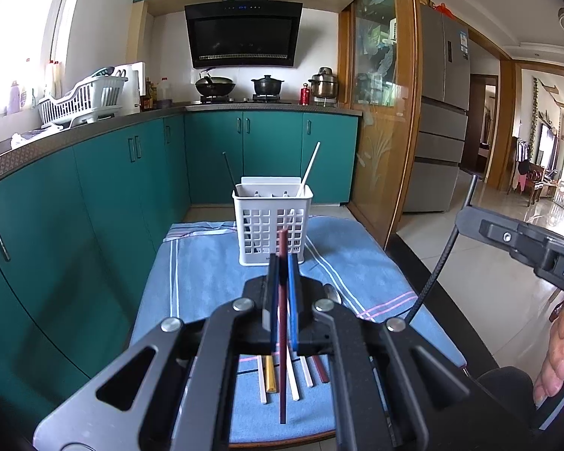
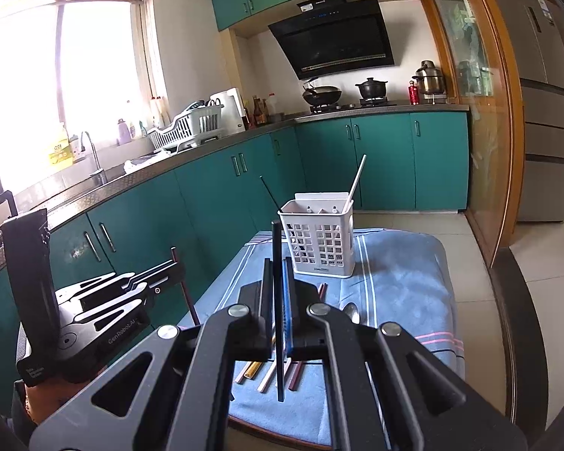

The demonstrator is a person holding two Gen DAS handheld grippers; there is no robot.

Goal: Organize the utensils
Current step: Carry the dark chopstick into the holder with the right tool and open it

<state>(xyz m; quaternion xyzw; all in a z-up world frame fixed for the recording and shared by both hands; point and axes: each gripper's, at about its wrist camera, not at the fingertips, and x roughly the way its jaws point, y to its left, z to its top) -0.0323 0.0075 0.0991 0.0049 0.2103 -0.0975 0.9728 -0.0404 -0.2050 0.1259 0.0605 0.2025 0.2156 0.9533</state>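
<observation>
A white slotted utensil basket (image 1: 272,221) (image 2: 319,236) stands on a blue towel (image 1: 206,263) (image 2: 402,263). A white chopstick (image 1: 309,169) and a thin black one (image 1: 229,171) lean out of it. My left gripper (image 1: 282,263) (image 2: 131,289) is shut on a dark red chopstick (image 1: 282,338) (image 2: 186,289), held upright just short of the basket. To its right, my right gripper (image 2: 278,267) (image 1: 526,240) is shut on a dark chopstick (image 2: 278,338), also upright. Several loose chopsticks (image 1: 293,376) (image 2: 267,372) and a metal spoon (image 1: 332,293) (image 2: 351,312) lie on the towel under the grippers.
Teal cabinets (image 1: 94,203) under a dark counter run along the left and back. A dish rack (image 1: 86,97), a stove with a wok (image 1: 214,84) and pots sit on the counter. A glass door (image 1: 379,112) and a fridge (image 1: 440,112) are on the right. Tiled floor lies beyond the towel's right edge.
</observation>
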